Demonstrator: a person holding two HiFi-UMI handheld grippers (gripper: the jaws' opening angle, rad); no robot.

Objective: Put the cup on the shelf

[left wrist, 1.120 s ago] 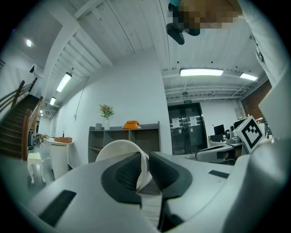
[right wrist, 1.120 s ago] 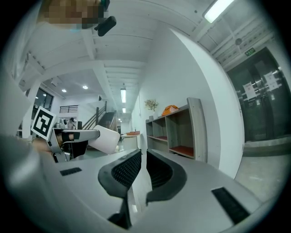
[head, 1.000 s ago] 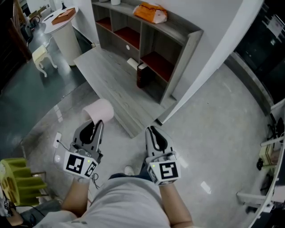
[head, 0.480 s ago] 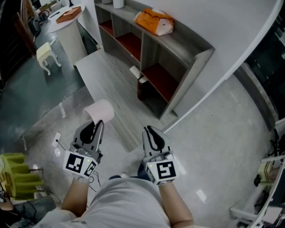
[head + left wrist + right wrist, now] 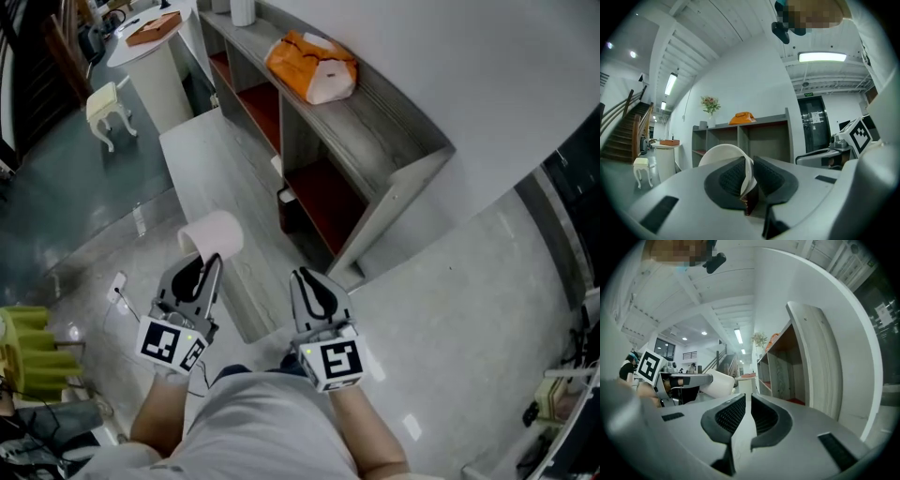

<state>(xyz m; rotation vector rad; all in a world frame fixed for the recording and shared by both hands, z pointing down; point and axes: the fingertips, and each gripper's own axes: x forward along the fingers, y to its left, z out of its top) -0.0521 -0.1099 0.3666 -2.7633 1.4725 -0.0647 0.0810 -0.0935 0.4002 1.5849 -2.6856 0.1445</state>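
Observation:
A pale pink cup [image 5: 214, 232] lies on its side in my left gripper [image 5: 208, 264], which is shut on the cup's rim. In the left gripper view the cup [image 5: 721, 153] rises past the pads, and its wall is pinched between them [image 5: 749, 176]. My right gripper [image 5: 309, 277] hovers beside it with the jaws shut and nothing between them [image 5: 747, 413]; from there the cup [image 5: 719, 383] shows to the left. The grey shelf unit [image 5: 375, 122] with red-floored compartments stands ahead and to the right [image 5: 806, 357].
An orange bag [image 5: 309, 67] and a white cylinder [image 5: 242, 11] sit on the shelf top. A dark object [image 5: 286, 211] stands in a lower compartment. A grey wooden platform [image 5: 211, 178] lies before the shelf. A round white table [image 5: 155, 42], a small white stool [image 5: 108, 101] and a green object [image 5: 23, 352] stand at the left.
The shelf has come closer and swung toward the middle of the head view. Both grippers keep their pose, and the cup stays in the left one.

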